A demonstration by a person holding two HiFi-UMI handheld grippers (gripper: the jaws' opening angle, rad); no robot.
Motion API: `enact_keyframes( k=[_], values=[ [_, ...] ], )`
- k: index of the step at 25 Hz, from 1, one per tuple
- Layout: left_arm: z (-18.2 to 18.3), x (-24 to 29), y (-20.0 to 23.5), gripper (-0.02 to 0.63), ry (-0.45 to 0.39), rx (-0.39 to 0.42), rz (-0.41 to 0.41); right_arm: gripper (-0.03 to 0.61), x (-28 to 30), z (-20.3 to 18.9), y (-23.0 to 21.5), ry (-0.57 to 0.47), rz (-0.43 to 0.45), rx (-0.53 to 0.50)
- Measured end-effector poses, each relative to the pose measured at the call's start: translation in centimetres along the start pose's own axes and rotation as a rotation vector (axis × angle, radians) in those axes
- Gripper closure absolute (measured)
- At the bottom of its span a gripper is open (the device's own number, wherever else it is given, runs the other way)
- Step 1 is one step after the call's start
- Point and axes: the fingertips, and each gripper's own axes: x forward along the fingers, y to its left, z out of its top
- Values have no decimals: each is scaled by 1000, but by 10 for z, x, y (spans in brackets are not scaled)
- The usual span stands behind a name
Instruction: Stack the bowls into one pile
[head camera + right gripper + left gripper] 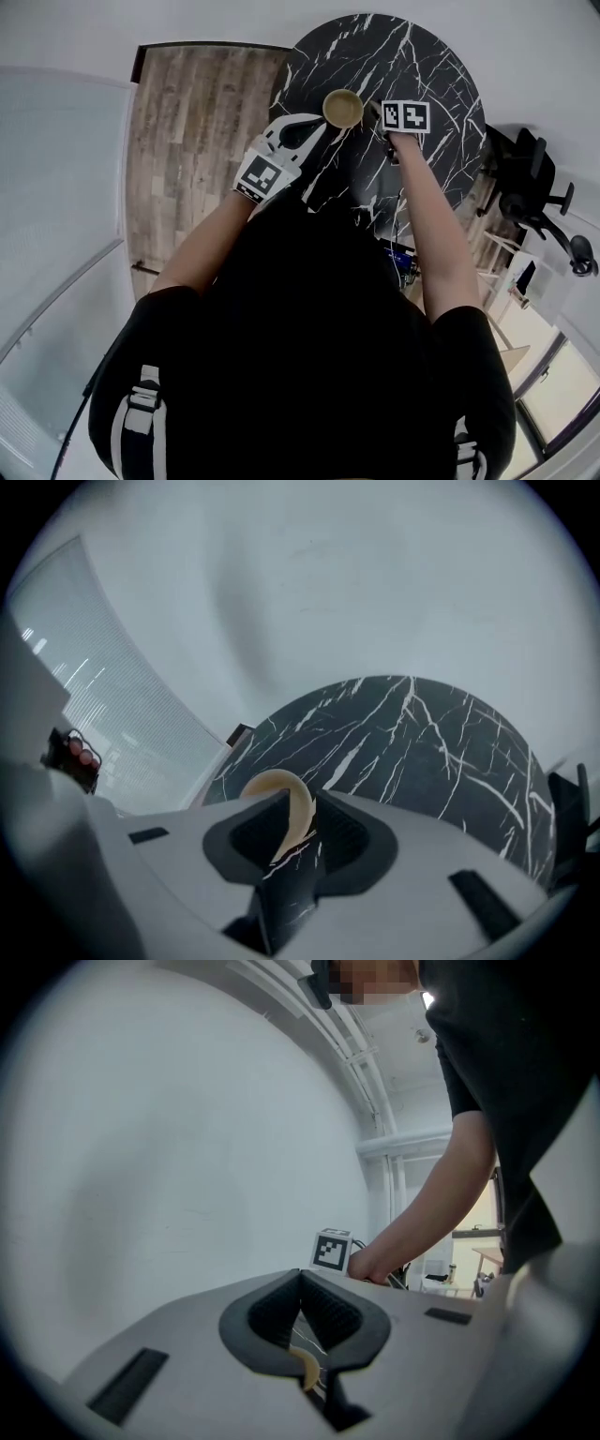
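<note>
The tan bowl (pixel 343 108) stands upright on the round black marble table (pixel 427 66), left of the table's centre. From above it reads as a single round item; whether more bowls are nested inside it cannot be determined. The right gripper (pixel 302 801) is just right of the bowl and points steeply down at the tabletop. Its jaws stand apart: the right gripper view shows an open gap between the pads (pixel 339 834), with the bowl's rim and the marble surface visible through it, and nothing clamped. Its marker cube (pixel 405 115) sits beside the bowl's right edge. The left gripper (pixel 300 1277) is just left of the bowl on the near side and is held almost level. Its jaws meet at the tips and hold nothing; a sliver of tan rim shows through the slot behind them. Left of the table lies wood flooring (pixel 187 131). To the right, beyond the table edge, stands a black office chair (pixel 536 183).
</note>
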Motion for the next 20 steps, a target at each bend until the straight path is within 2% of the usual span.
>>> enact_keyframes(
  k=[3, 10, 17, 20],
  values=[
    [8, 8, -13, 609, -8, 2, 1, 494, -31, 6, 3, -100, 17, -80],
    [31, 29, -47, 609, -19, 26, 0, 495, -120, 15, 27, -371, 128, -261],
    [58, 44, -84, 609, -26, 43, -7, 502, -217, 4, 52, -604, 246, -311],
    [73, 47, -99, 609, -43, 43, -15, 524, -254, -3, 60, -718, 287, -325]
  ],
)
